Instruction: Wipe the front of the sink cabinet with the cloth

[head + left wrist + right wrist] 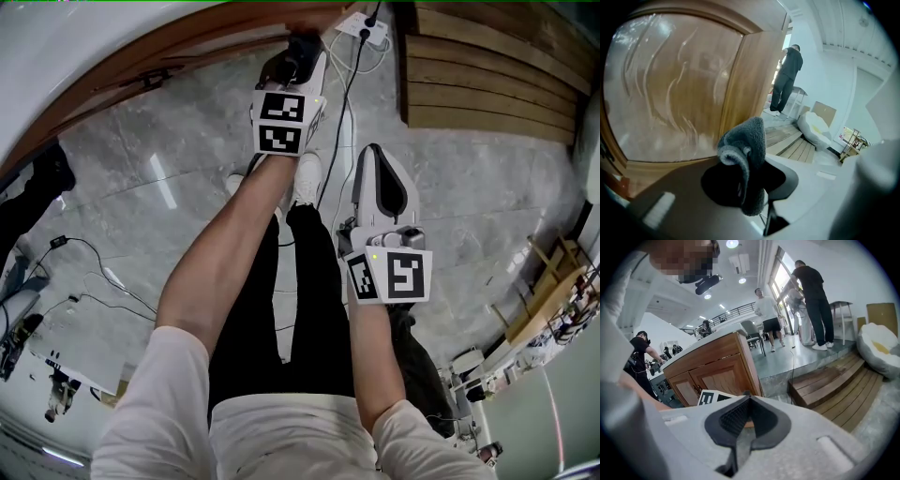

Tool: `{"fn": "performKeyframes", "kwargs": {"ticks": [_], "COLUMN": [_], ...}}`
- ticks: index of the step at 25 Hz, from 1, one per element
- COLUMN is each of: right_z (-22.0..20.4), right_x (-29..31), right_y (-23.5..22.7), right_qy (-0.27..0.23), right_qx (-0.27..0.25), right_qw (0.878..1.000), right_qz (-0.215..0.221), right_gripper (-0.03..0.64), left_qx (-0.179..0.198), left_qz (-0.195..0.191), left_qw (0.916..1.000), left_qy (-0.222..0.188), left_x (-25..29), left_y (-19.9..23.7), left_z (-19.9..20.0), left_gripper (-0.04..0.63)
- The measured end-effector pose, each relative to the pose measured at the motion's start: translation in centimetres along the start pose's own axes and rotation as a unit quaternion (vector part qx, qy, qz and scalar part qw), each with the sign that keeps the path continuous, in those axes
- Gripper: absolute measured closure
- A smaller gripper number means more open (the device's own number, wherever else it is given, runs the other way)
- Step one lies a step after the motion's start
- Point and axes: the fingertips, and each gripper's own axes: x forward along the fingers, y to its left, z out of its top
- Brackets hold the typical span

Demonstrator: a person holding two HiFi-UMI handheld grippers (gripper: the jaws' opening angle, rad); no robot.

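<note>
- Far left, the sink cabinet [670, 93]: glossy wooden door panel inside a raised, curved frame, filling most of the left gripper view; seems very near the cloth, though actual contact cannot be read.
- Left hand-held gripper [295, 58] pinching the grey cloth [745, 150]; a folded wad standing up past the jaw tips, right in front of the panel.
- Best to press that soft wad flat onto the wood, never the hard tips; keep the pinch firm against slipping.
- Worth wiping in long, overlapping strokes along the grain; then trace the inner edge of the curved frame, a likely dirt trap; ease off the pressure over the raised moulding.
- Right hand-held gripper [747, 408] pressed together on nothing, held back over the stone floor [469, 187], well apart from the cabinet; sensible to leave it there, clear of the wiping path.
</note>
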Motion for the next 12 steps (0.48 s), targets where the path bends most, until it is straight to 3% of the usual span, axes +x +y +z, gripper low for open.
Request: {"fn": "performKeyframes", "kwargs": {"ticks": [8,12], "right_z": [0.4,2.1], "right_x": [-0.7,-2.1], "right_y": [-0.3,0.1], "right_qy": [-0.006,-0.012], "right_qx": [0.0,-0.003], "right_qw": [1.0,1.0], "right_qz": [0.0,-0.001], "right_gripper": [0.621,0.621], "left_qx": [0.012,0.006], "left_qz": [-0.031,-0.027], "left_qw": [0.9994,0.9996], "left_qy": [-0.012,-0.009], "left_x": [-0.1,-2.1], "left_y": [-3.2,-3.6], "left_z": [1.3,2.6], "left_gripper": [0.522,0.523]}}
